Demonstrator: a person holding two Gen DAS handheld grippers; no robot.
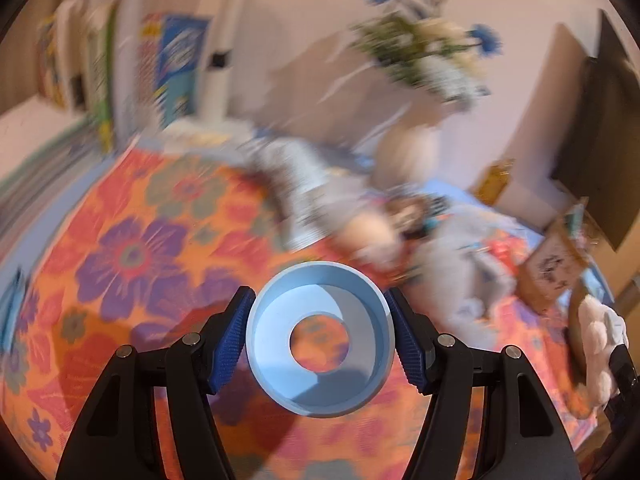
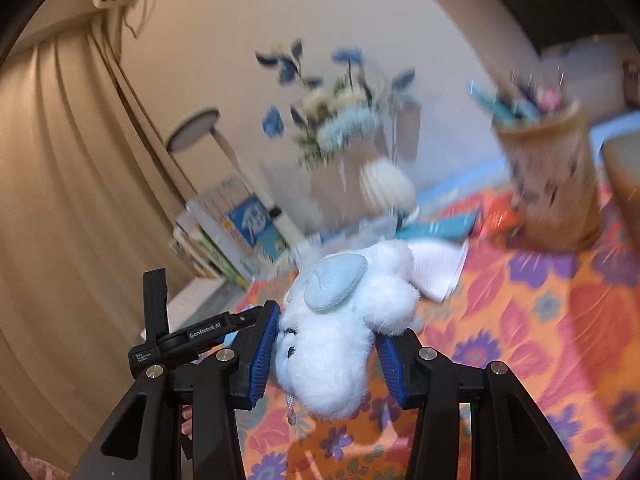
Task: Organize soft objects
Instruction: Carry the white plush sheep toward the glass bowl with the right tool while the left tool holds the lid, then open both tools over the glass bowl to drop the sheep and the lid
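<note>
My left gripper [image 1: 320, 292] is shut on a light blue plastic ring [image 1: 360, 320], a shallow cup with a hole in its bottom, held above the flowered cloth. Both blue pads [image 1: 232, 340] press on its rim. My right gripper [image 2: 328, 328] is shut on a white plush toy [image 2: 344, 308] with a pale blue ear, head down between the pads. The same plush [image 1: 598, 332] shows at the right edge of the left wrist view. A blurred heap of grey and white soft things [image 1: 360, 216] lies across the middle of the table, and a white folded cloth [image 2: 436, 268] lies behind the plush.
An orange flowered tablecloth [image 1: 132, 248] covers the table. At the back stand a vase of blue and white flowers [image 2: 384, 188] and leaning books [image 1: 176, 64]. A beige pen holder [image 2: 556, 184] stands at the right, and the left gripper's black housing [image 2: 192, 336] shows left of the plush.
</note>
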